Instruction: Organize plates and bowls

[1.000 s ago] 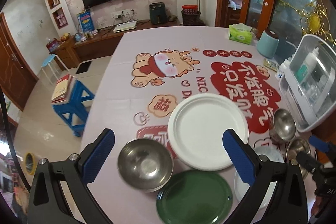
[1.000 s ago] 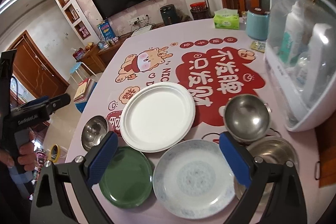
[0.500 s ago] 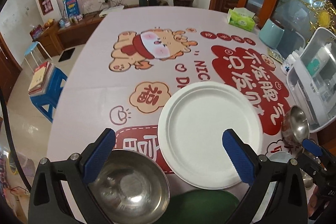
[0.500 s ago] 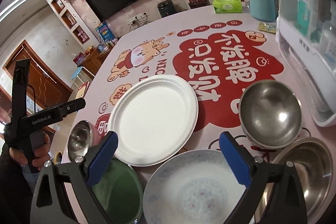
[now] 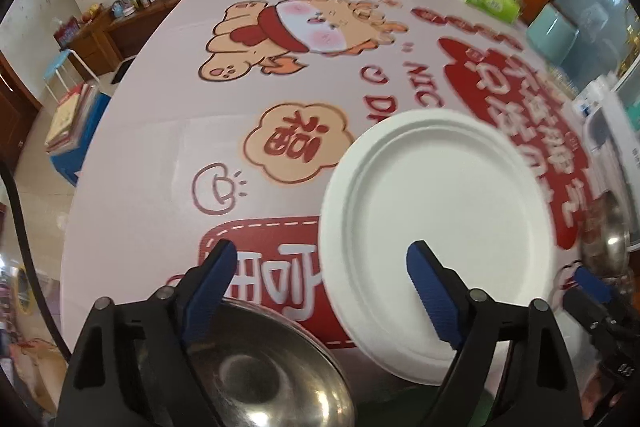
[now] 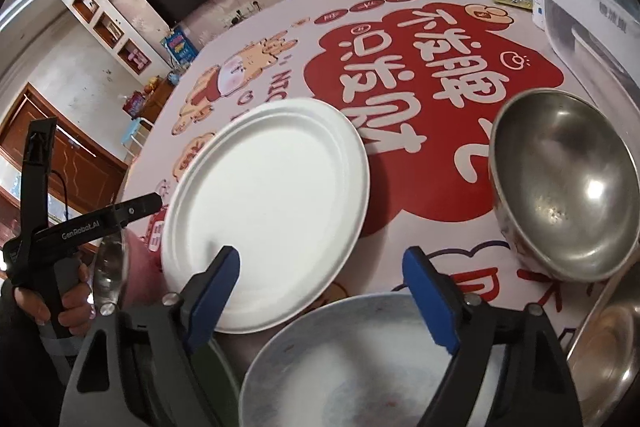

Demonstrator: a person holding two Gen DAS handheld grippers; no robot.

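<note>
Down low over the counter [image 5: 132, 187], the left gripper [image 5: 318, 267] has its fingers apart and closing, grasping nothing; a steel bowl [image 5: 256, 371] sits at lower centre beneath them, and the white plate [image 5: 436, 239] lies at centre right. Likewise the right gripper [image 6: 320, 275] is closing with nothing gripped, above the rim of a pale patterned plate [image 6: 348, 359] at the bottom; a second steel bowl [image 6: 568, 183] rests at the right.

White plate [image 5: 440, 227], silver bowl [image 6: 568, 183], pink tablecloth [image 5: 168, 131] with red cartoon prints.
</note>
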